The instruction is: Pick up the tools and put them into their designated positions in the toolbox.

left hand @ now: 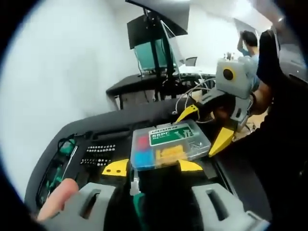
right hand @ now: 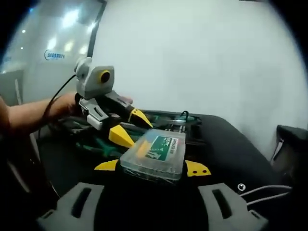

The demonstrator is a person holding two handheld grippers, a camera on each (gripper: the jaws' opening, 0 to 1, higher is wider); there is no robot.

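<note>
We see the right gripper (right hand: 152, 167) with its yellow jaw tips set against the two long sides of the clear bit case (right hand: 155, 153), one tip at each side and no gap showing, so it seems to be clamped across the case's near end. The case sits raised over the black toolbox (right hand: 211, 132).

In the left gripper view the same clear bit case (left hand: 169, 144) lies broadside just past the tips of the left gripper (left hand: 153, 167). Its jaws stand wide and hold nothing, and the case overlaps one tip from above. The right gripper (left hand: 206, 127) comes in from the right, with its tips flanking the short end of the case.

The left gripper (right hand: 130, 127) comes in level from the left, held by a bare forearm (right hand: 29, 113). Its lower tip is just beside the case's far corner, which leaves little room there.

A fingertip (left hand: 57, 196) rests by the left gripper's base. Within the toolbox (left hand: 48, 144) are rows of bits (left hand: 98, 149) and green-handled tools (left hand: 62, 149). Behind it stands a desk with a monitor (left hand: 149, 54), and a person (left hand: 250, 41) is further off. White cables (right hand: 262, 192) lie at the right of the right gripper view.
</note>
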